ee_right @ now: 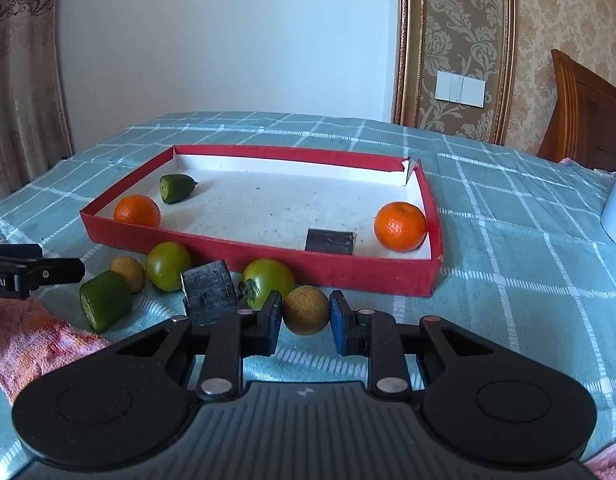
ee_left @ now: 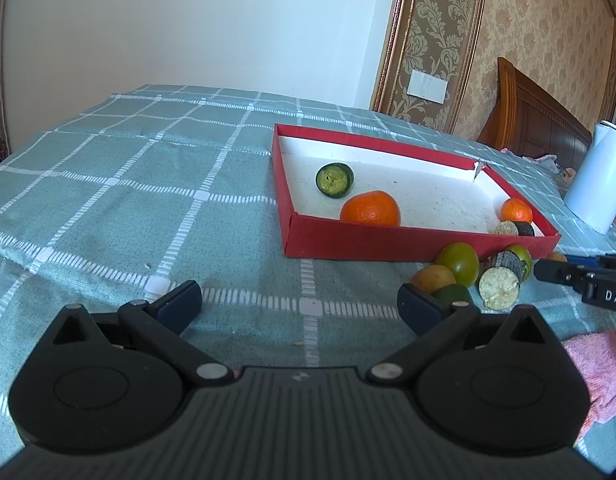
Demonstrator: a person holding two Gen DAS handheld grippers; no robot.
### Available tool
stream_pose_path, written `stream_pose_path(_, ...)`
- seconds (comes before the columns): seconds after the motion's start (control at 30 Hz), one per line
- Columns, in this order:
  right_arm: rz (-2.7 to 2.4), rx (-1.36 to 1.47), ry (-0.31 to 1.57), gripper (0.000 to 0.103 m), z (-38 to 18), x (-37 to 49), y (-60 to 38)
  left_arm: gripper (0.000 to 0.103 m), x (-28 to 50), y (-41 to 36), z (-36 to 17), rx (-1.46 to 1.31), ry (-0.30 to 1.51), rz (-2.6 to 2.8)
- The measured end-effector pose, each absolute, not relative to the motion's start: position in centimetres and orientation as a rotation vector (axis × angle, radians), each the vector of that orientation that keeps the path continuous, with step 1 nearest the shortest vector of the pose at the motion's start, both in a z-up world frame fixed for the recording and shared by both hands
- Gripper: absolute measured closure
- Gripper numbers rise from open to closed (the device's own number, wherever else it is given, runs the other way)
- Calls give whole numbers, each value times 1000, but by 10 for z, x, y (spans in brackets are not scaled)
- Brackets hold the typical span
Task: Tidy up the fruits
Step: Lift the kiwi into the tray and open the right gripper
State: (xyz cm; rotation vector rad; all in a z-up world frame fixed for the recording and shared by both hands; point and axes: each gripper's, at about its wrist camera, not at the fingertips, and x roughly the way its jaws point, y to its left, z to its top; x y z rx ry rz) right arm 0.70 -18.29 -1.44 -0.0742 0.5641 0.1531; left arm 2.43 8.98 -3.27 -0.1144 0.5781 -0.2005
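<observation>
Right gripper clamped 1 tan fruit; left gripper wide open, empty. Red tray held 2 oranges.

Soft daylight is filling both views evenly, leaving the white wall bright but not blown out. Shadows are lying faint and short under the fruit, and the red tray is casting only a thin dark line on the checked cloth. The orange is showing a small pale sheen on top. Fisheye bending is curving the wall trim and the cloth's lines near the edges, with black vignetting in the corners. Focus is staying crisp throughout, without motion blur.
</observation>
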Motion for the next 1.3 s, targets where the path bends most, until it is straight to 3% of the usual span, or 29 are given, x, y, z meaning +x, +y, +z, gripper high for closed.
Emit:
stream_pose_path(0.77, 164, -141, 521, 78, 17, 69, -154, 0, 24, 89, -32, -115, 578, -201)
stream_pose_path(1.3, 102, -167, 616, 78, -8, 141, -144, 0, 24, 89, -33, -112, 579, -201)
